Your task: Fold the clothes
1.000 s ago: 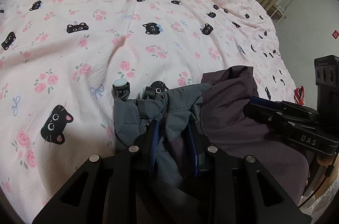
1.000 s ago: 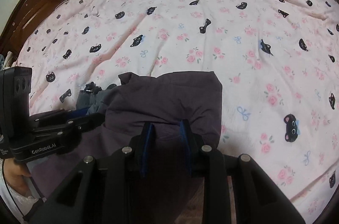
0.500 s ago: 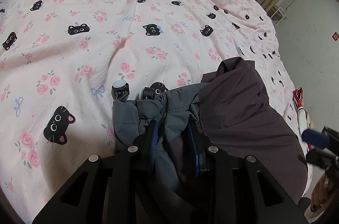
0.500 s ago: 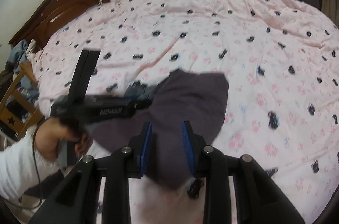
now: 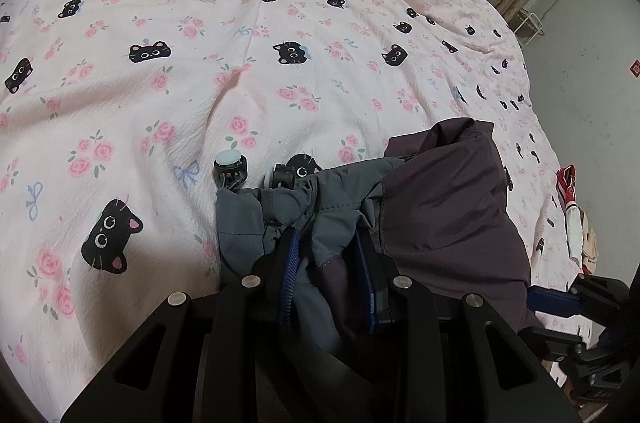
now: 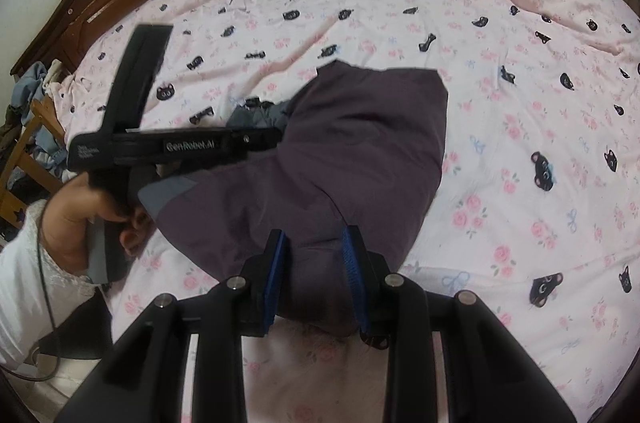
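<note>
Both grippers on the purple-grey garment (image 6: 360, 151) bunched at the bed's (image 5: 280, 43) near edge: left gripper (image 5: 330, 273) clamped on grey folds, right gripper (image 6: 314, 265) pinching its purple hem.

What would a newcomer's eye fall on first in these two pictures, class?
First, the pink sheet printed with black cat faces and roses, which fills both views. Next, the dark purple and grey garment bunched at the near edge of the bed. The left gripper is clamped on its grey part, and the right gripper has purple cloth between its fingers.
</note>
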The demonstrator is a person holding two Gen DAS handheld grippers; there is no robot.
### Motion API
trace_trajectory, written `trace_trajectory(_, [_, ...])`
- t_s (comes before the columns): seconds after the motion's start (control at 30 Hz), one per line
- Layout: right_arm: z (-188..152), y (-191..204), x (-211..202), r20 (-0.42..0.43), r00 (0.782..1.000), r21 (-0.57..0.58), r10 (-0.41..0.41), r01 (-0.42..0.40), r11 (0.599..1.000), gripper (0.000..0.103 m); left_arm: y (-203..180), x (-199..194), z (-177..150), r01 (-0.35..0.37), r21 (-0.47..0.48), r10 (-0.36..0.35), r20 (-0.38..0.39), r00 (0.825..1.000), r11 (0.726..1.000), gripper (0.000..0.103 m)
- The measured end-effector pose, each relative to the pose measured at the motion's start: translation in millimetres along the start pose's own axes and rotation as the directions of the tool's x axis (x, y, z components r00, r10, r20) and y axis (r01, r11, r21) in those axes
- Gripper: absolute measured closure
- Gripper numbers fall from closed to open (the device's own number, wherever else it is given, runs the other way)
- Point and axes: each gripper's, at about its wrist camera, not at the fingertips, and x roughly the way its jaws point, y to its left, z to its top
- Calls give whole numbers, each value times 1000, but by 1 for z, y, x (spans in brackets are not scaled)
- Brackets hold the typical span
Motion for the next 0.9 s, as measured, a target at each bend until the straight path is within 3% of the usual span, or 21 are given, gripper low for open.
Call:
trace_trajectory(0.23, [-2, 2, 6, 1, 1000, -7, -16, 16, 1000, 71, -4, -13, 3, -14, -19, 14, 27, 1000, 1000, 77])
trace_trajectory(0.43, [-3, 1, 7, 7, 1000, 4, -11, 10, 1000, 70, -30, -70, 3, 7, 39, -12, 140, 990, 999, 77])
trace_trajectory(0.57, [-3, 0, 8, 11, 1000, 12, -7, 7, 1000, 68, -51, -82, -10, -11, 114, -1, 105, 994, 993, 77])
trace_trajectory(0.7, [-4, 0, 8, 12, 1000, 15, -2, 2, 1000, 66, -60, -71, -29, -30, 146, 23, 45, 999, 989, 77])
trace_trajectory(0.8, [-3, -1, 8, 11, 1000, 18, 4, -5, 1000, 66, -55, -56, -45, -83, 146, 80, 26, 996, 986, 77])
trace_trajectory(0.9, [-3, 0, 9, 9, 1000, 14, 12, -12, 1000, 65, -41, -42, -57, -90, 137, 86, 30, 996, 987, 77])
